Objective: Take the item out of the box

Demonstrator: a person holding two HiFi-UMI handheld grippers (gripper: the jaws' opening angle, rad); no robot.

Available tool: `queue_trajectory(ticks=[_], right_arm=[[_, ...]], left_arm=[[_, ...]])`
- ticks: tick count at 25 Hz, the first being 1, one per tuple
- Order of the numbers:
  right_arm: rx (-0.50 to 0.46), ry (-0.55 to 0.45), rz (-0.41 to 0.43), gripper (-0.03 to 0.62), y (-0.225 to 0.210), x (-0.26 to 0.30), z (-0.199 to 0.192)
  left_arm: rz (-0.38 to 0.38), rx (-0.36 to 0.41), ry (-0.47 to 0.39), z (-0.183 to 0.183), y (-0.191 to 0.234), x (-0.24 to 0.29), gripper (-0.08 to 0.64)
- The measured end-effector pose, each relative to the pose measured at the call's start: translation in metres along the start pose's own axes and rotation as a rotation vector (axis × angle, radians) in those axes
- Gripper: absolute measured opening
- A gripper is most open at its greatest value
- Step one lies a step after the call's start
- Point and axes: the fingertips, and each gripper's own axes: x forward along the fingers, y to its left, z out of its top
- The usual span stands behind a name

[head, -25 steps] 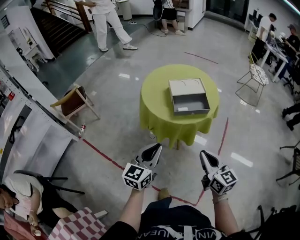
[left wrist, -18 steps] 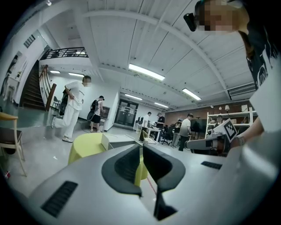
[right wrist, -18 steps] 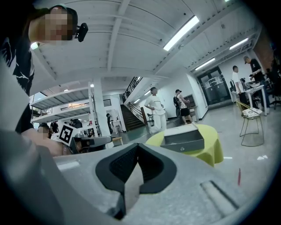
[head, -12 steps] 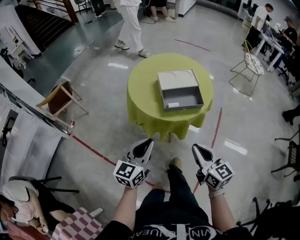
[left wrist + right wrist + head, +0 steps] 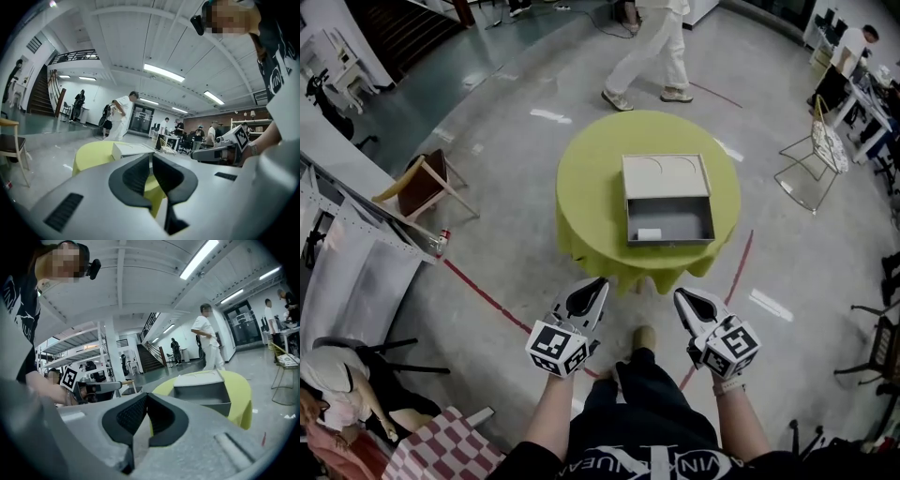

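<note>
An open grey box (image 5: 669,220) lies on a round table with a yellow-green cloth (image 5: 591,187), its lid (image 5: 665,175) folded back on the far side. A small white item (image 5: 650,234) rests in the box's near left corner. My left gripper (image 5: 596,289) and right gripper (image 5: 682,298) hover over the floor short of the table, both shut and empty. The box shows in the left gripper view (image 5: 133,149) and in the right gripper view (image 5: 202,390), beyond the closed jaws.
A person (image 5: 654,47) walks past behind the table. A wooden chair (image 5: 427,186) stands at the left, a wire chair (image 5: 818,159) at the right. Red tape lines (image 5: 492,297) cross the floor. A seated person (image 5: 337,398) is at the lower left.
The table and box have come nearer and more centred in the head view. The walking person has crossed from the left to behind the table. Both grippers stay shut.
</note>
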Motion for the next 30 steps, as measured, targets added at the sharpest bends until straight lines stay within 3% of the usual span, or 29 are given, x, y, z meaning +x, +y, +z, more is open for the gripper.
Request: queue_trajectory(ticks=[15, 30], right_arm=[[-0.111, 0.195, 0.169, 0.006, -0.064, 0.061, -0.009], [-0.216, 0.433, 0.278, 0.008, -0.09, 0.114, -0.008]], left_arm=[[0.072, -0.005, 0.048, -0.016, 0.022, 0.082, 0.026], [0.143, 0.004, 0.117, -0.037, 0.044, 0.113, 0.026]])
